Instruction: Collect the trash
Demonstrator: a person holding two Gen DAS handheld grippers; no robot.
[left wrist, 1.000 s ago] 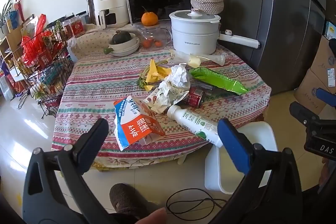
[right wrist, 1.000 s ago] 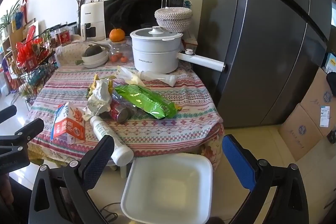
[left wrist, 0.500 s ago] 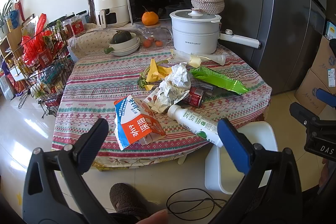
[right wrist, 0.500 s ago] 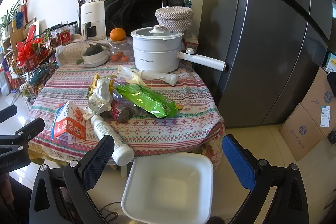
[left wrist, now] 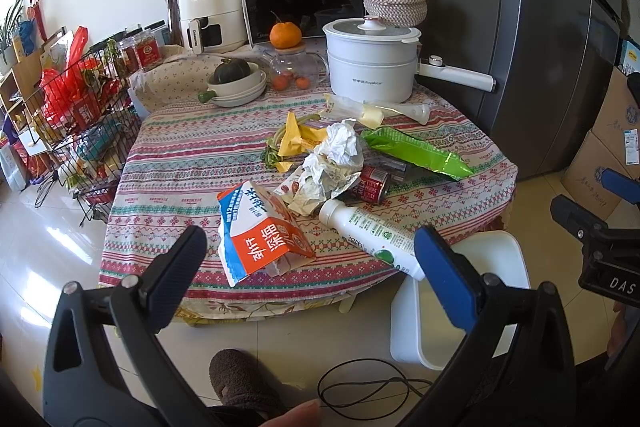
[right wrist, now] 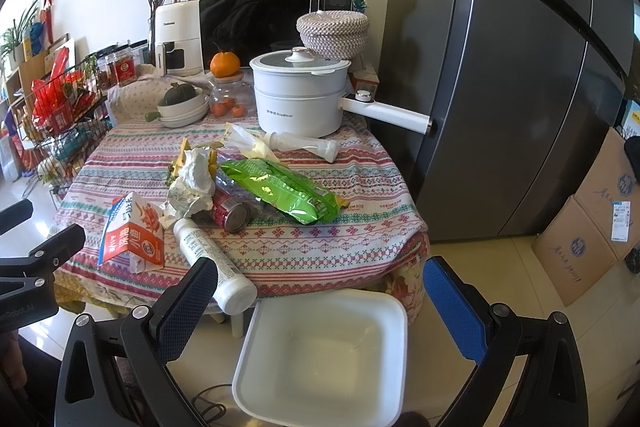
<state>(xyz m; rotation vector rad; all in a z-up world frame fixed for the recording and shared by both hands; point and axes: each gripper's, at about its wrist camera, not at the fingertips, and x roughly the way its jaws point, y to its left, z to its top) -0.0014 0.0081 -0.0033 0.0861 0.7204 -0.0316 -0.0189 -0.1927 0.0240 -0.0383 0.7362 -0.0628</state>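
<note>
Patterned woven tablecloth (left wrist: 176, 163) bears crumpled paper (left wrist: 340, 151), glossy carton (left wrist: 260, 231).

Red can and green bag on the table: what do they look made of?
The red can looks like metal: a dull silvery end disc and a printed glossy wall. The green bag looks like thin plastic or foil film: glossy, crinkled, with bright glare patches. Neither is certain from sight alone.

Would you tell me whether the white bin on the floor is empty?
Empty: the right wrist view looks straight down into the white bin and shows only its bare bottom.
</note>
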